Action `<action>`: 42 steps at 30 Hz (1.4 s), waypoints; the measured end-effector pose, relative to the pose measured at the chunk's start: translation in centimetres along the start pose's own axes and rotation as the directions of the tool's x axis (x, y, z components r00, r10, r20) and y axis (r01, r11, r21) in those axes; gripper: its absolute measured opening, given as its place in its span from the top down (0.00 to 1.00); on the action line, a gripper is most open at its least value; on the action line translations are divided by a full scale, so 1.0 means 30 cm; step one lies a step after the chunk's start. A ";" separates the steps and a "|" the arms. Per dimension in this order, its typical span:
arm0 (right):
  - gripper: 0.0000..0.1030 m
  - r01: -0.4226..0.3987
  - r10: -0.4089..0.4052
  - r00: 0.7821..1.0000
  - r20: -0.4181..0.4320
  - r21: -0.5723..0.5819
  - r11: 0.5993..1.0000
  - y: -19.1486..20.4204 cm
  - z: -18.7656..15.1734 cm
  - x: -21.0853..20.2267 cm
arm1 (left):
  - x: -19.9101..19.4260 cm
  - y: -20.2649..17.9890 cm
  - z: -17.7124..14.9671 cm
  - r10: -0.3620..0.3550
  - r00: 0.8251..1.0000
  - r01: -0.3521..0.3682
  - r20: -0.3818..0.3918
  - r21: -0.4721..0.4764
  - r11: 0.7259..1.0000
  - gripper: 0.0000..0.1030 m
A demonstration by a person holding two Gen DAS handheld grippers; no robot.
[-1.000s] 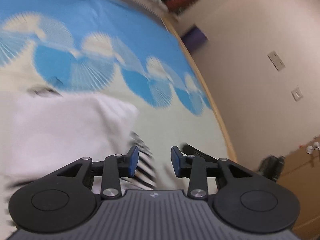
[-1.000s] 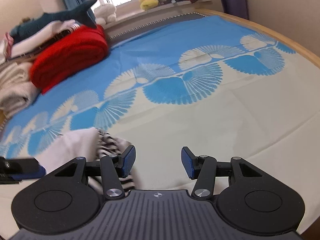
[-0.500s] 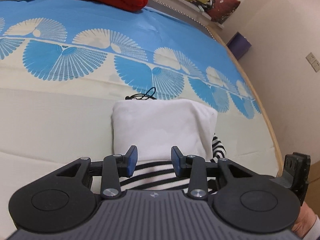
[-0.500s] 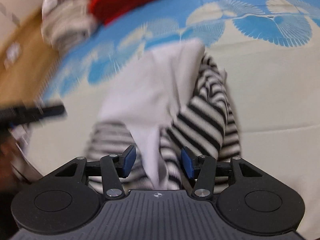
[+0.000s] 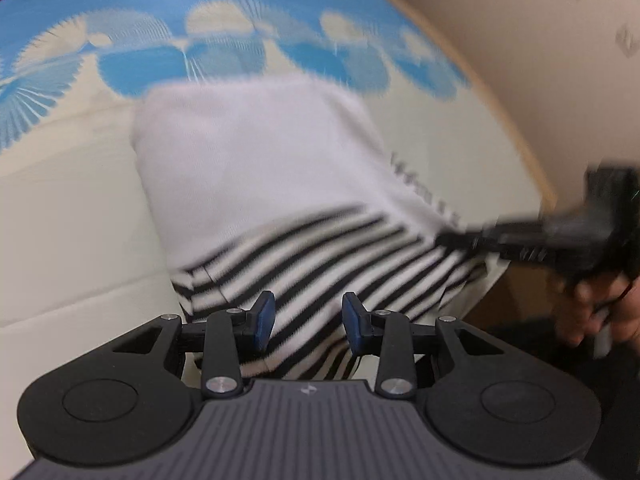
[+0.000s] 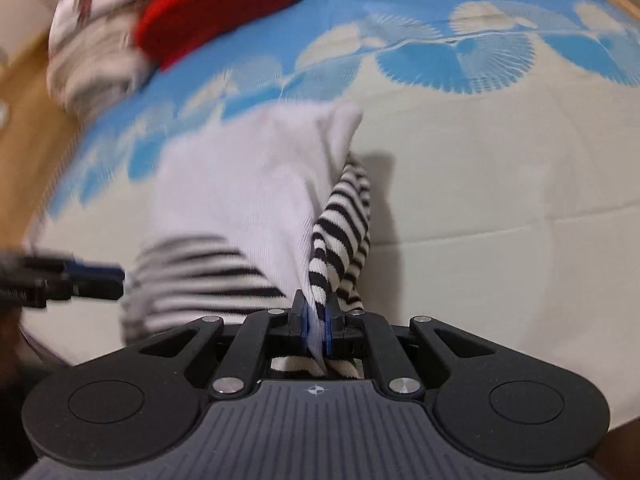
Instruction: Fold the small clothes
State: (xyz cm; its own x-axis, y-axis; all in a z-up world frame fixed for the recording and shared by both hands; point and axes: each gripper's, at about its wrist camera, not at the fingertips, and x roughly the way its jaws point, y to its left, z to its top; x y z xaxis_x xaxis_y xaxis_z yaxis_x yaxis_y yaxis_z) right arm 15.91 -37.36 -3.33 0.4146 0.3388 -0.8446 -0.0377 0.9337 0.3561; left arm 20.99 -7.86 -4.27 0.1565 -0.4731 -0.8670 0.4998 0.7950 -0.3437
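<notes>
A small garment, white with black-and-white striped parts point(image 5: 256, 168), lies on the bed near its front edge. It also shows in the right wrist view point(image 6: 240, 204). My left gripper point(image 5: 308, 322) is open, its fingers over the striped hem. My right gripper point(image 6: 316, 326) is shut on the garment's near edge, white and striped cloth pinched between the pads. The right gripper also shows at the right of the left wrist view point(image 5: 520, 236). The left gripper shows at the left of the right wrist view point(image 6: 80, 280). Both views are blurred.
The bed sheet is cream at the front point(image 6: 500, 168) with blue fan patterns behind point(image 5: 168, 60). A red blanket point(image 6: 224, 4) and folded pale bedding point(image 6: 92, 64) lie at the back. The wooden bed edge point(image 5: 516, 132) runs along the right, with a wall beyond.
My right gripper has closed on the garment's near edge. My left gripper has come closer over the striped hem and stays open. Both cameras are moving.
</notes>
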 end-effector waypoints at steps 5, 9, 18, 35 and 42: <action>0.93 0.055 -0.056 0.998 -0.039 -0.030 0.998 0.012 -0.006 0.080 | 0.132 -0.015 -0.021 0.111 0.991 -0.102 -0.082 0.104 0.989 0.62; 0.93 0.157 -0.166 0.978 -0.123 -0.082 0.984 0.035 -0.017 0.169 | 0.049 -0.002 -0.001 0.040 0.999 -0.039 -0.025 0.053 0.998 0.62; 0.86 0.129 -0.131 0.984 -0.118 -0.026 0.991 0.003 0.015 0.181 | 0.164 0.018 -0.073 0.181 0.967 -0.132 -0.180 0.253 0.958 0.55; 0.49 -0.086 0.003 0.981 0.192 0.424 0.902 -0.108 0.253 0.273 | -0.081 0.181 -0.046 0.170 0.985 -0.170 0.017 0.053 0.984 0.54; 0.96 -0.122 -0.035 0.895 0.444 0.321 0.939 -0.039 0.292 0.192 | -0.111 0.199 -0.027 0.159 0.985 -0.161 0.060 0.017 0.987 0.54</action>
State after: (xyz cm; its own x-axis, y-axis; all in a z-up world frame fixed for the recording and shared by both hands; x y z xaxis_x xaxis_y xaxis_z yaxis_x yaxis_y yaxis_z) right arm 26.30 -37.51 -5.10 0.7761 0.2189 -0.5914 0.2057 0.7987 0.5655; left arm 22.78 -1.24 -3.73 0.2849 -0.3624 -0.8874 0.4827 0.8541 -0.1938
